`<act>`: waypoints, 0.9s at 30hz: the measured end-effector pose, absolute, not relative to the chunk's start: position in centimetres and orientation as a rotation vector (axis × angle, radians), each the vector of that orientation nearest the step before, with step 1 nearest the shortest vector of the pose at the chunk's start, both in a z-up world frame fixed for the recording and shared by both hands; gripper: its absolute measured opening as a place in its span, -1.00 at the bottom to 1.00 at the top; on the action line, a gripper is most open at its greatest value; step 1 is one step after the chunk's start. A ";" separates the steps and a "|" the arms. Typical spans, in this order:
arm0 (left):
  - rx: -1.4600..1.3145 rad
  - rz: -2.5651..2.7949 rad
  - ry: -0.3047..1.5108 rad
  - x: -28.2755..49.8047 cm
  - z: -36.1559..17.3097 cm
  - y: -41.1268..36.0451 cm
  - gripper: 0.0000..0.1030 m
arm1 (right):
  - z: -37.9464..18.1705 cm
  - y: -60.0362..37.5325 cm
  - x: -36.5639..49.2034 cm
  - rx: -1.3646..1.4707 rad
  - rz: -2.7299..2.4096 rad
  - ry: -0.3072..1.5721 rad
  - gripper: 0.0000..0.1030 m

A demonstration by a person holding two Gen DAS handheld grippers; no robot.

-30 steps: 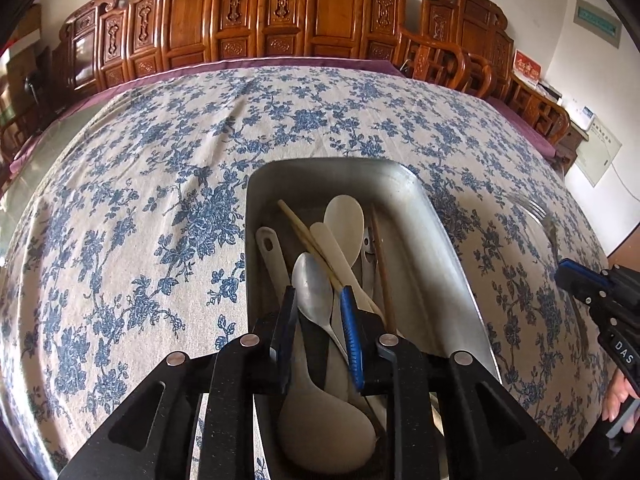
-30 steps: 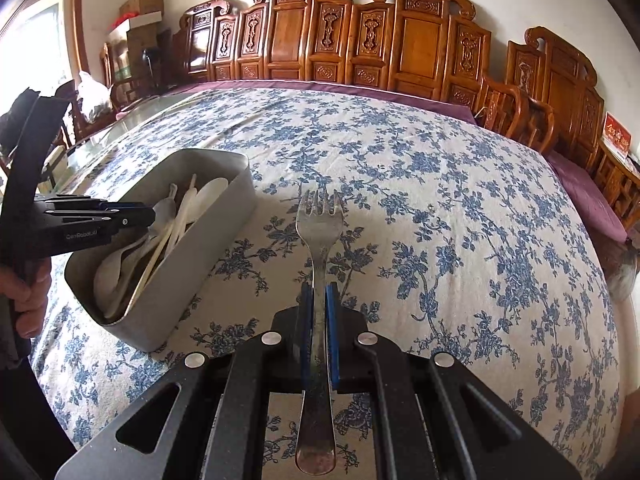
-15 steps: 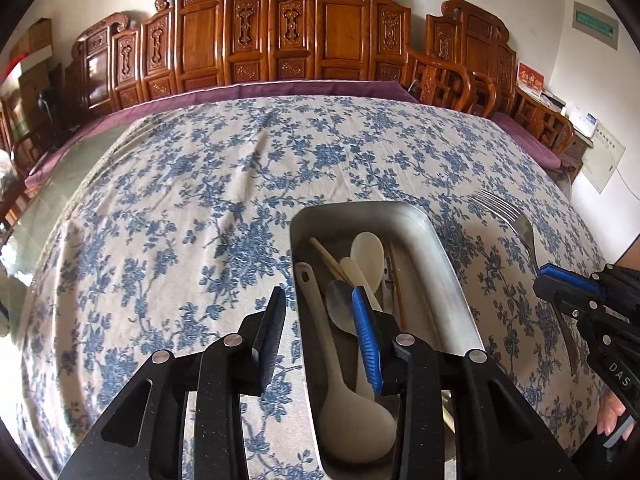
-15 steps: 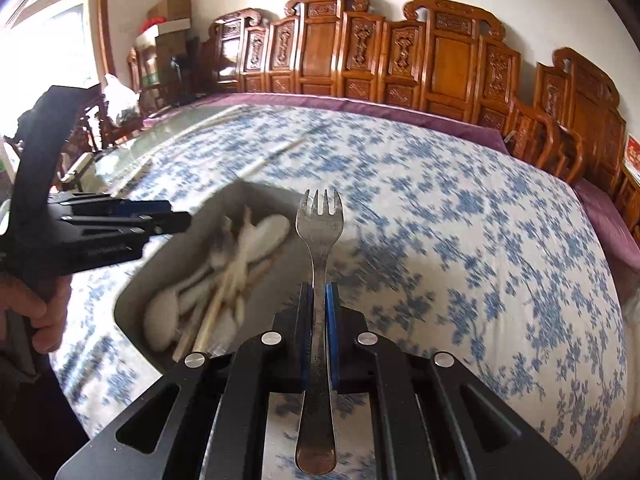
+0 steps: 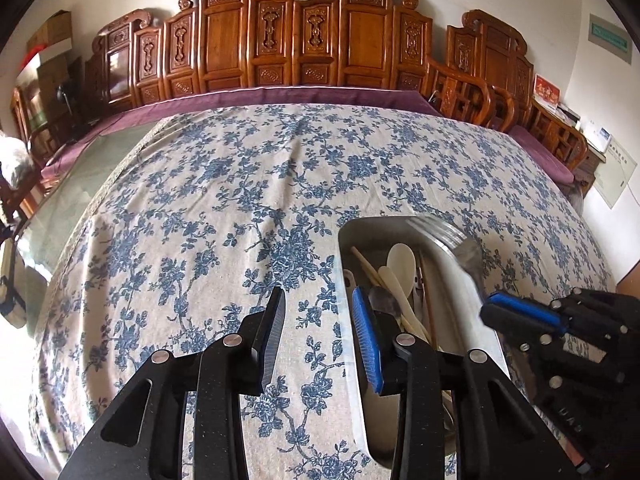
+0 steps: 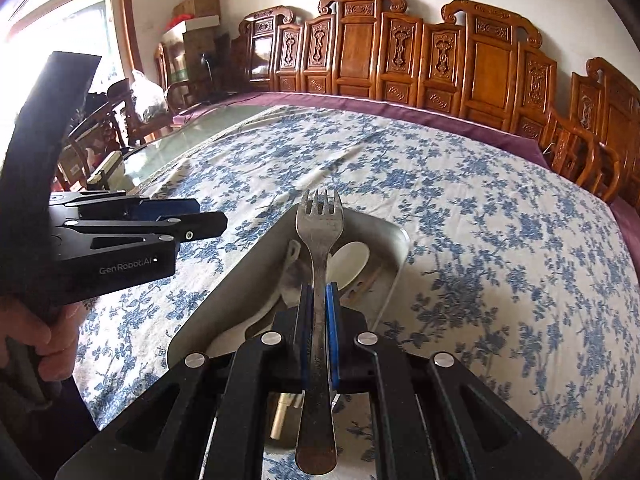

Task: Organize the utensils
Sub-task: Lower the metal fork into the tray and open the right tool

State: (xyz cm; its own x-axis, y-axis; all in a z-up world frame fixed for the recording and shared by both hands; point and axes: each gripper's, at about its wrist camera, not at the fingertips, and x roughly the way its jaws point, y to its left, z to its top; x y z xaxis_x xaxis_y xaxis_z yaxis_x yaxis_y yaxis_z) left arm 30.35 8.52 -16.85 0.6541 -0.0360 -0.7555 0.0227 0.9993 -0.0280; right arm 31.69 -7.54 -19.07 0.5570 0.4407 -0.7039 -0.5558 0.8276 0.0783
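A grey metal tray (image 5: 345, 320) on the floral tablecloth holds white spoons (image 5: 400, 258), chopsticks (image 5: 366, 264) and other utensils. My left gripper (image 5: 320, 332) is open with nothing between its fingers, over the cloth beside the tray's left wall. From the right wrist view it (image 6: 208, 216) hangs left of the tray (image 6: 394, 248). My right gripper (image 6: 319, 320) is shut on the handle of a metal fork (image 6: 319, 232), tines pointing forward above the tray's inside. The left wrist view shows that gripper (image 5: 516, 312) at the right, with the blurred fork (image 5: 464, 246) over the tray's far right corner.
Carved wooden chairs (image 5: 304, 36) line the far edge of the table, behind a purple cloth border (image 5: 280, 98). Bare glass tabletop (image 6: 188, 148) shows at the left. A person's hand (image 6: 36, 332) grips the left tool's handle. Cardboard boxes (image 6: 196, 12) are stacked at the back left.
The left gripper let go of a spoon in the tray, opened, rose and shifted left off the tray. The right gripper carried the fork left until it hangs over the tray.
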 end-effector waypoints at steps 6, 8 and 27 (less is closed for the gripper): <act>-0.021 -0.023 0.865 30.5 -17.1 9.0 -0.35 | -21.2 -5.5 32.2 -0.217 0.592 0.811 -0.84; -0.026 -0.022 0.865 30.6 -17.2 9.1 -0.35 | -21.7 -5.2 32.6 -0.218 0.590 0.820 -0.84; -0.019 -0.024 0.864 30.5 -17.0 9.0 -0.35 | -23.8 -5.9 35.2 -0.090 0.568 0.876 -0.82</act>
State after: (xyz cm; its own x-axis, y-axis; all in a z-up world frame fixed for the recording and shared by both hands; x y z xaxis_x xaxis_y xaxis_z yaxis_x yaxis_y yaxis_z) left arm 30.50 8.96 -17.01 0.6488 -0.0292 -0.7604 0.0138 0.9996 -0.0266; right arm 35.17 -5.87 -23.78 0.5028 0.4334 -0.7479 -0.5054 0.8493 0.1524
